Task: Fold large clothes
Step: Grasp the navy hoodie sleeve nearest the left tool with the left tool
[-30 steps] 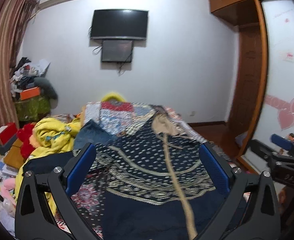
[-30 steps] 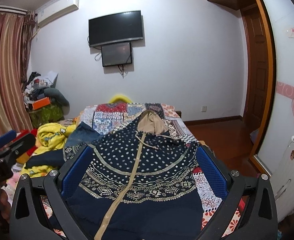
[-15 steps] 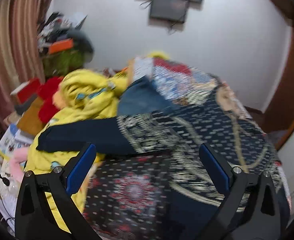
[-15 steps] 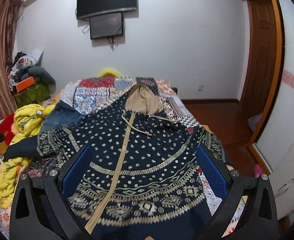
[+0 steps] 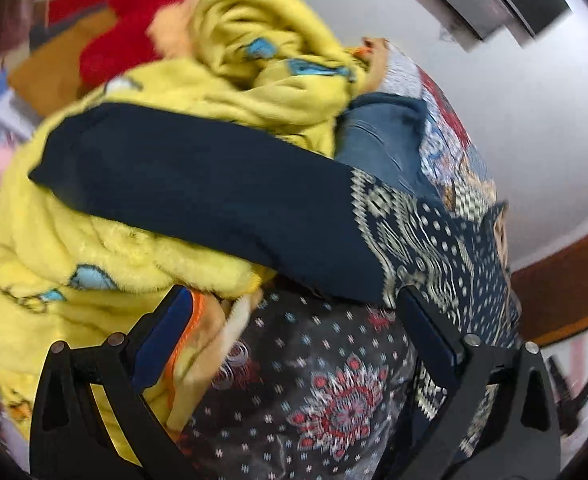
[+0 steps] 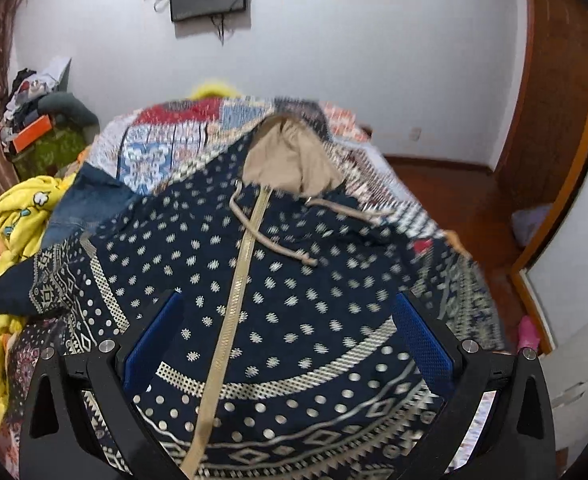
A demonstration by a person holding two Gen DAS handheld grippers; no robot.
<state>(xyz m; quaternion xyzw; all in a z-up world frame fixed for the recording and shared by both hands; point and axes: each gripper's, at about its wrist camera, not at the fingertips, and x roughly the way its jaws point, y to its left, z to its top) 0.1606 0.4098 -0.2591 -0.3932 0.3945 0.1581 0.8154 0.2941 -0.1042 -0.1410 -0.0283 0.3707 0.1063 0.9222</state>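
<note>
A navy hooded jacket (image 6: 294, 288) with gold dots and bands lies spread face up on the bed, its tan hood (image 6: 290, 160) at the far end and a tan zip strip down the middle. Its plain navy left sleeve (image 5: 198, 192) stretches out over a yellow fleece garment (image 5: 94, 248). My left gripper (image 5: 294, 336) hovers open just below that sleeve, near the armpit, above the bedspread. My right gripper (image 6: 290, 336) is open over the jacket's lower chest, with nothing between its fingers.
A patterned bedspread (image 5: 325, 392) covers the bed. Denim (image 5: 381, 136) and red plush (image 5: 114, 36) pile up at the bed's left side beside the yellow fleece. A cluttered shelf (image 6: 42, 120) stands at the left wall; wooden floor (image 6: 453, 200) and a wardrobe lie to the right.
My left gripper swung left and dropped close to the jacket's left sleeve and the yellow fleece. My right gripper moved lower and forward over the jacket's front. Both stayed open.
</note>
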